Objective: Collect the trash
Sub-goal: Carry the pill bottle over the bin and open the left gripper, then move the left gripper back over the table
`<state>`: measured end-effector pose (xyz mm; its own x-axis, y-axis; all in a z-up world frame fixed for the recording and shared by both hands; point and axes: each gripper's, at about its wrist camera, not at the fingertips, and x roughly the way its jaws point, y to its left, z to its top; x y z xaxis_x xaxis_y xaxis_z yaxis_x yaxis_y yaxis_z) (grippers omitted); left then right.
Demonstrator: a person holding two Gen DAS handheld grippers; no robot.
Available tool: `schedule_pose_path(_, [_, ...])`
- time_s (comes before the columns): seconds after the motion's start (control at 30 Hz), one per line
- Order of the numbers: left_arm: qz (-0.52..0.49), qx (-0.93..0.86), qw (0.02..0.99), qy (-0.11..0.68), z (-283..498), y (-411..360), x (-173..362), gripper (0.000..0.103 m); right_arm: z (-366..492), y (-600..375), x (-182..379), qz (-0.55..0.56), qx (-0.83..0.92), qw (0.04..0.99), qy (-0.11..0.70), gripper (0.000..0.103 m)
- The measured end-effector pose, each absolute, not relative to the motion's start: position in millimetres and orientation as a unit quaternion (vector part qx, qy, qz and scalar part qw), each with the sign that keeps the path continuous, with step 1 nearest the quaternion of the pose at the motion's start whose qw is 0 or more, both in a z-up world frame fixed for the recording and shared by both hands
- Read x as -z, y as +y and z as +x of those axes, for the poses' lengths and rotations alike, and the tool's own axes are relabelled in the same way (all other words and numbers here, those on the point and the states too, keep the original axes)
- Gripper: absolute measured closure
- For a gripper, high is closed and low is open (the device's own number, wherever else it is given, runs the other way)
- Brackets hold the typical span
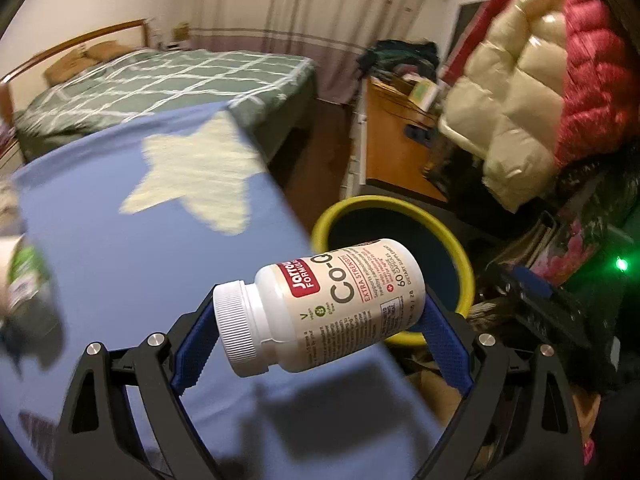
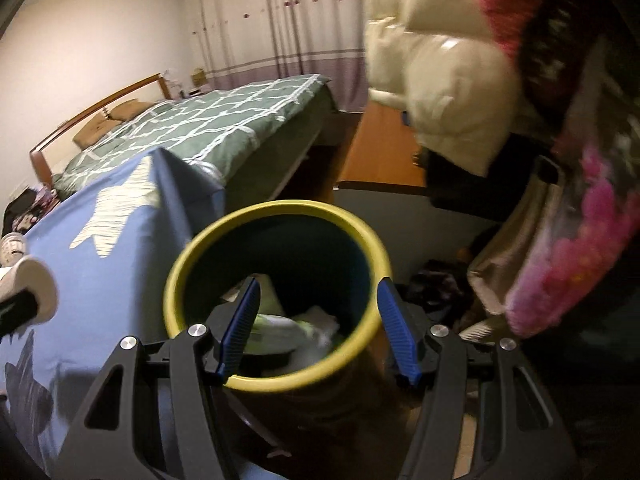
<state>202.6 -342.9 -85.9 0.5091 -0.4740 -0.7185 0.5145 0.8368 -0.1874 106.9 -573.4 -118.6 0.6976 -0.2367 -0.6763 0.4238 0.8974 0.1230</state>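
My left gripper (image 1: 316, 312) is shut on a white supplement bottle (image 1: 320, 304) with a red-and-white label. It holds the bottle on its side above the right edge of the blue star-print table (image 1: 120, 264), near the yellow-rimmed dark bin (image 1: 460, 256). My right gripper (image 2: 316, 312) is open and empty, right above the mouth of the bin (image 2: 176, 280). Crumpled white and green trash (image 2: 304, 328) lies at the bottom of the bin.
A crumpled green-and-white wrapper (image 1: 24, 280) lies at the table's left edge. A green checked bed (image 1: 160, 80) stands behind the table. Puffy cream and red jackets (image 1: 520, 100) hang at right above clutter. An orange wooden desk (image 1: 396, 140) stands behind the bin.
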Motion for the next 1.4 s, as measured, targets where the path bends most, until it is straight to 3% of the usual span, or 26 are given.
schedule_pose_path(0.4, [0.079, 0.314, 0.843, 0.429, 249, -456, 115, 0.012, 85, -609, 130, 0.149, 0.212, 0.901, 0.349, 0.045])
schedule_pose_path(0.6, [0.076, 0.316, 0.842, 0.43, 254, -457, 116, 0.005, 85, -605, 131, 0.146, 0.21, 0.9, 0.353, 0.045])
schedule_pose_path(0.9, [0.04, 0.302, 0.868, 0.392, 238, -377, 74, 0.005, 91, -580, 122, 0.134, 0.195, 0.905, 0.353, 0.045])
schedule_pose_path(1.4, [-0.024, 0.142, 0.934, 0.326, 195, -125, 54, 0.005, 143, -486, 102, 0.091, 0.096, 0.926, 0.354, 0.042])
